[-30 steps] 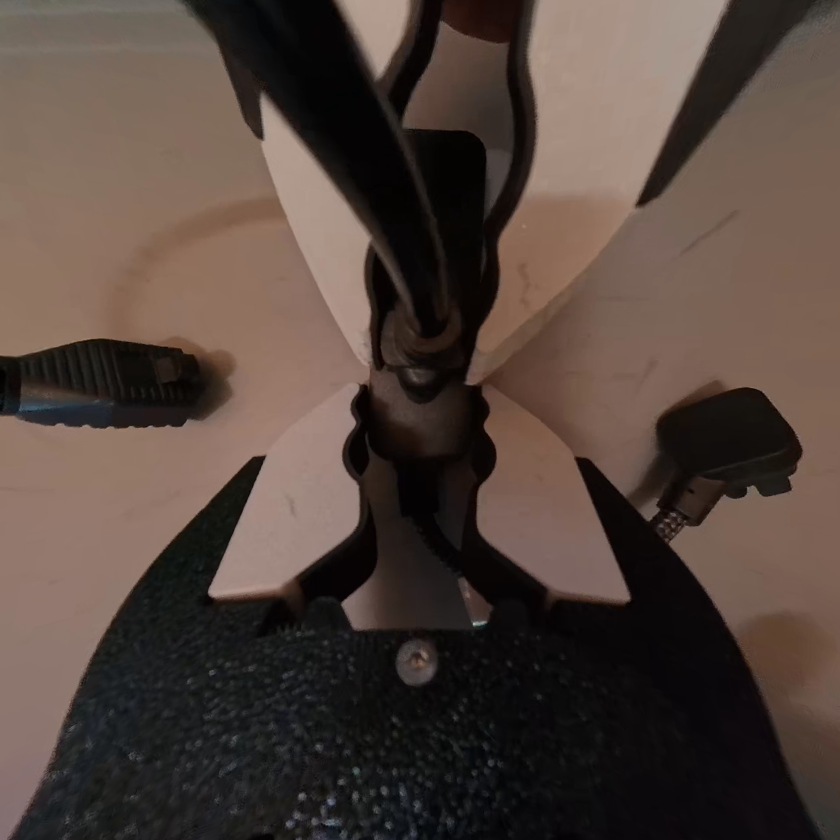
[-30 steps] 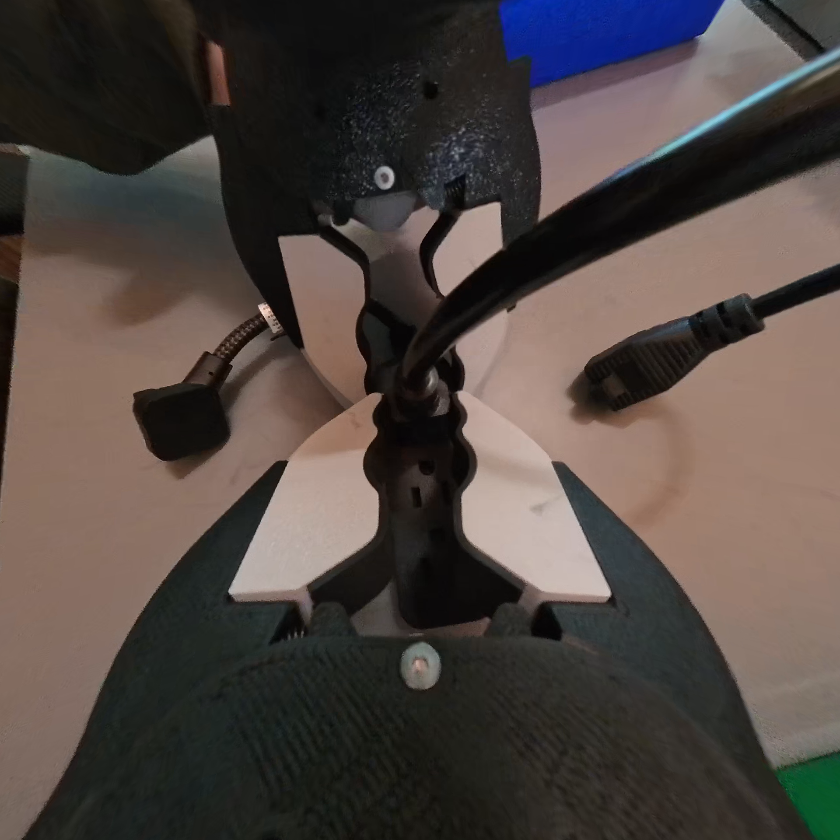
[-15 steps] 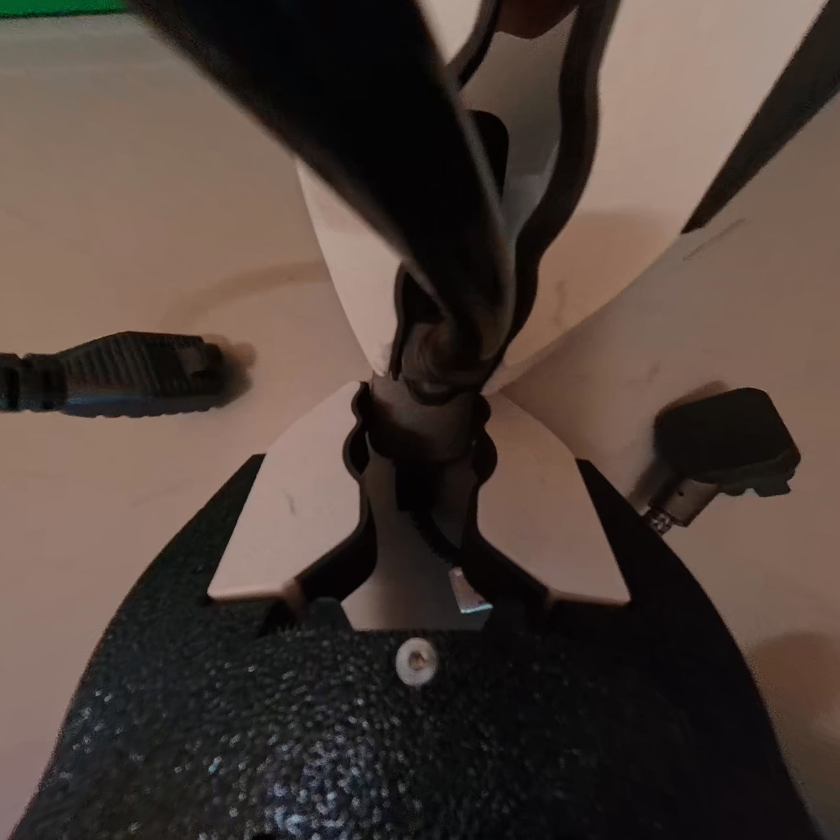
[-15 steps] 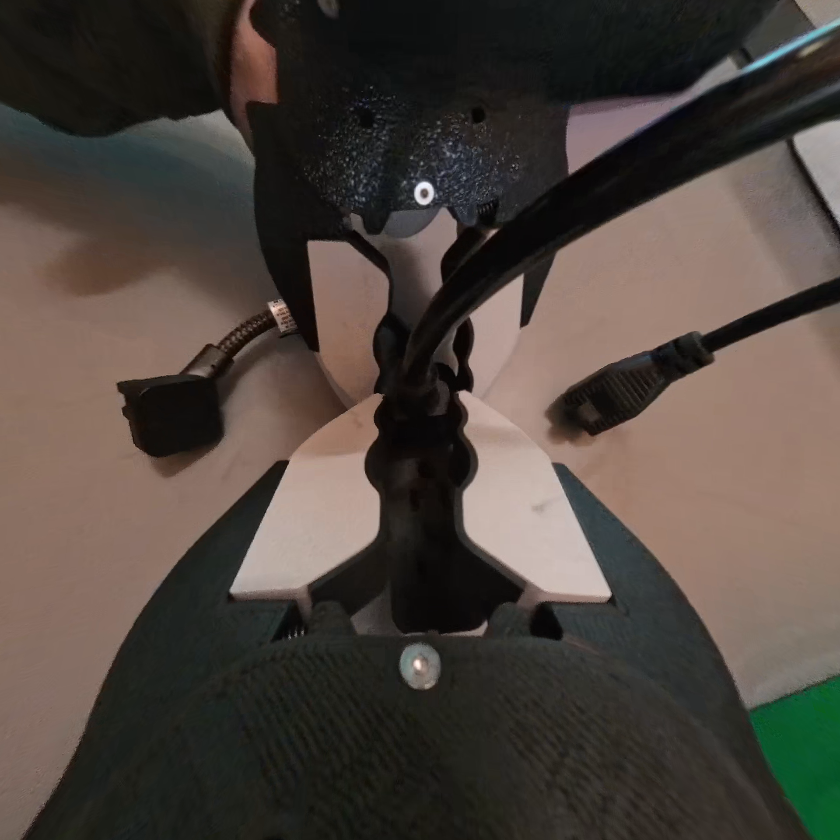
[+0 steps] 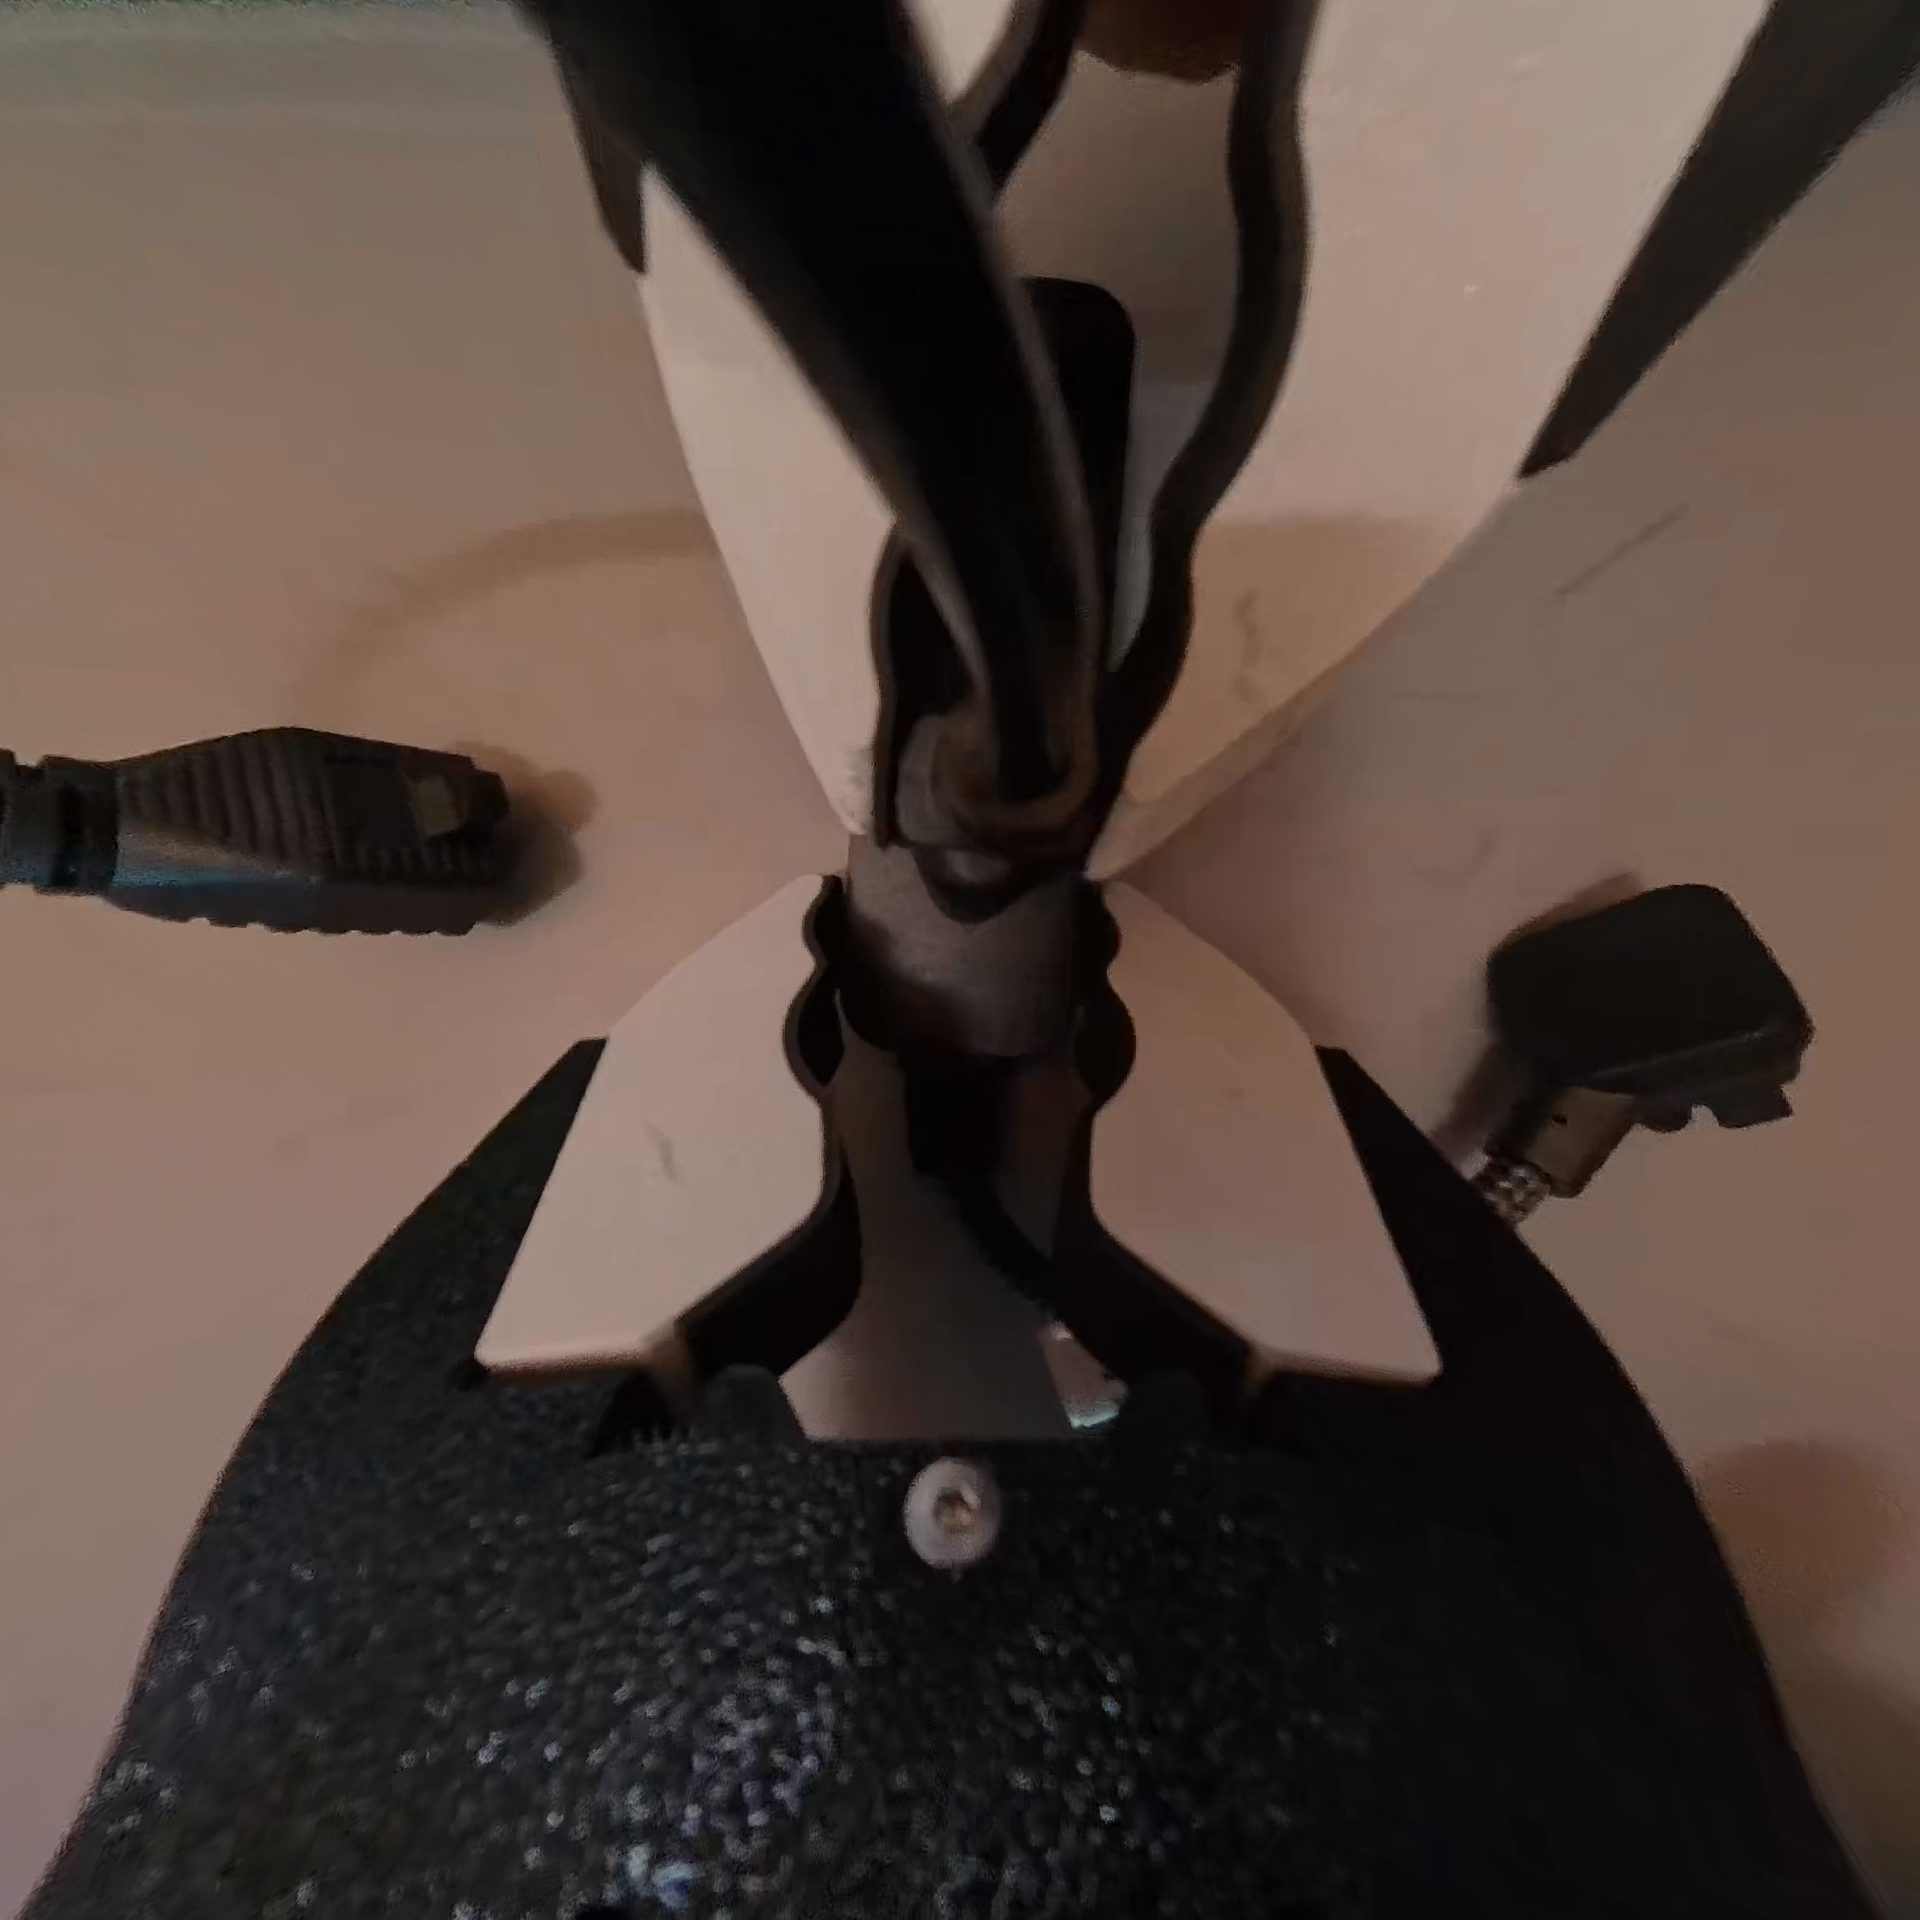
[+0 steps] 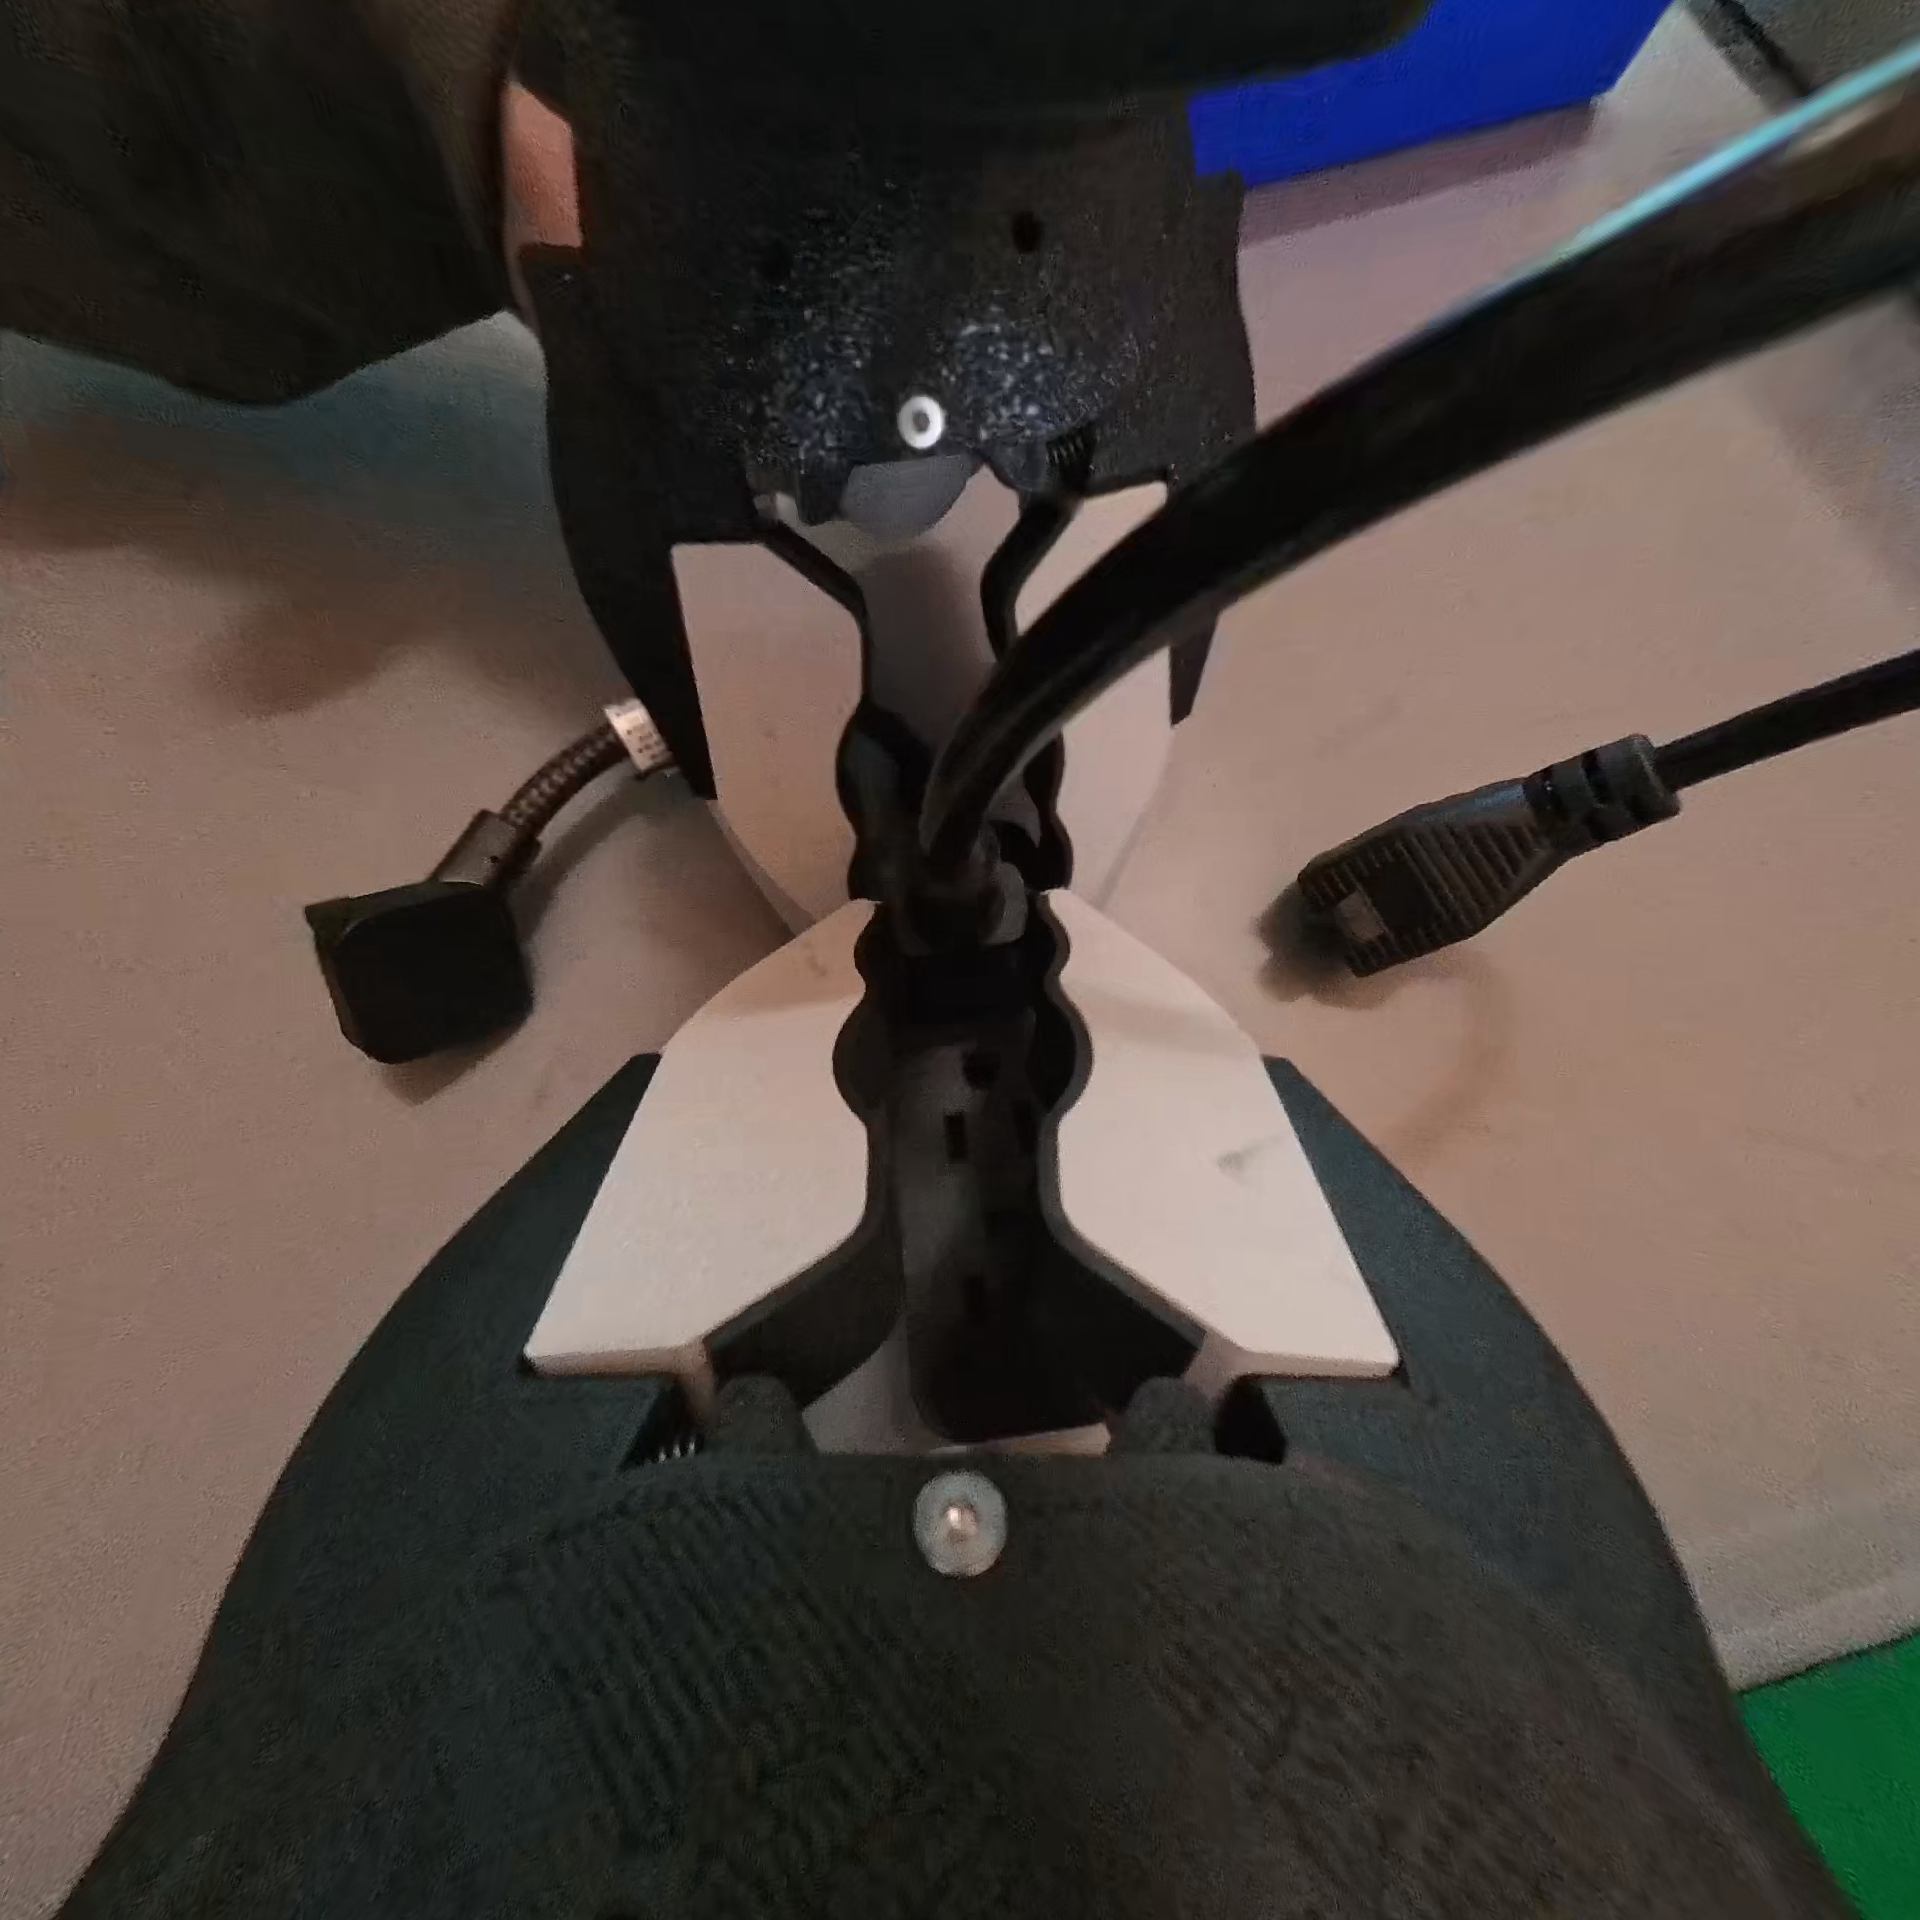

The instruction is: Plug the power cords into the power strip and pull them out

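Fingers point(image 5: 717, 1132) of both my grippers pinch the power strip between them, tip to tip.

My left gripper point(image 5: 951, 977) clamps the end of the power strip point(image 6: 971, 1205) where its thick black cord point(image 6: 1351, 499) leaves; my right gripper point(image 6: 961, 1049) is closed on the socket side. Only my right view shows the strip's slots, a blue object point(image 6: 1403, 114) beyond it, and a small tag, unreadable, on the braided cable. Loose on the table point(image 5: 260, 436) either side of the strip lie a ribbed connector point(image 5: 301, 842) and a square plug point(image 5: 1642, 997).
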`<action>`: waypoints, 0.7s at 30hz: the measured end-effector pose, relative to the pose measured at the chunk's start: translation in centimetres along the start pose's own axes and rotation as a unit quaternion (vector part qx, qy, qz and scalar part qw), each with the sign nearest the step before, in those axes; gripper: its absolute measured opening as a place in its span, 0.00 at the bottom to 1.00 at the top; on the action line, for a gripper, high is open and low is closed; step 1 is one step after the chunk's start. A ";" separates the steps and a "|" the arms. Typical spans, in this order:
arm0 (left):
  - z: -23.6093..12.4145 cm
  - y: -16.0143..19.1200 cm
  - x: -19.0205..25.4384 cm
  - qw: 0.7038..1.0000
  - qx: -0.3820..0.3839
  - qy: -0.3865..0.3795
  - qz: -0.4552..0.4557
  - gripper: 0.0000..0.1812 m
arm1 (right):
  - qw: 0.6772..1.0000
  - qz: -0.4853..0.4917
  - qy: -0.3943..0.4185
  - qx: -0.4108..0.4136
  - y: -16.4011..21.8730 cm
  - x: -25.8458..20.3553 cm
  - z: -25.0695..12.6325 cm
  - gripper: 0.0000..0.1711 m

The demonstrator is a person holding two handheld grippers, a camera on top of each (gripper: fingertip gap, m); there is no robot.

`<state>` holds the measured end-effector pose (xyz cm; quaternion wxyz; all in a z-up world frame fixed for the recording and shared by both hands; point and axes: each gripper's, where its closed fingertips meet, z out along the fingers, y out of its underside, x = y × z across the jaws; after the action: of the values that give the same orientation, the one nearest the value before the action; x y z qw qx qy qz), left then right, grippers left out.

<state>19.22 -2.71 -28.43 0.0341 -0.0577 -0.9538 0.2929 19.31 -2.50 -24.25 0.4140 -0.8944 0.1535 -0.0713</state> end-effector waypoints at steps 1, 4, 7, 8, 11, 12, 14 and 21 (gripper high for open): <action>-0.1 0.0 0.1 1.000 0.009 0.007 0.002 0.24 | 1.000 -0.010 0.010 -0.003 -0.2 -0.2 0.1 0.14; 0.1 -0.2 -0.2 1.000 0.017 -0.009 -0.016 0.24 | 0.999 -0.016 -0.001 -0.030 0.2 0.5 -0.1 0.15; -0.1 0.0 -0.5 0.999 0.011 -0.019 -0.023 0.24 | 1.000 0.006 0.001 -0.009 -0.1 0.7 0.1 0.14; -0.2 0.0 -0.5 0.999 0.020 -0.017 -0.024 0.24 | 1.000 0.008 0.010 -0.006 -0.4 0.5 0.2 0.14; -0.2 -0.2 -0.2 0.999 0.036 -0.012 -0.020 0.24 | 0.998 -0.031 0.018 -0.048 -0.3 0.1 0.0 0.14; -0.2 -0.2 -0.2 0.999 0.036 -0.014 -0.025 0.24 | 0.999 -0.021 0.006 -0.048 -0.3 0.4 0.0 0.14; -0.2 -0.1 -0.6 0.998 0.032 -0.026 -0.037 0.24 | 1.000 0.012 -0.010 -0.022 -0.4 0.9 0.1 0.14; -0.3 -0.1 -0.5 0.997 0.059 -0.019 -0.049 0.24 | 0.999 -0.026 -0.010 -0.041 -0.6 0.8 0.2 0.14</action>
<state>19.78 -2.71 -28.11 0.0339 -0.0030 -0.9370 0.3477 20.20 -2.27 -23.89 0.3763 -0.9151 0.1286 -0.0667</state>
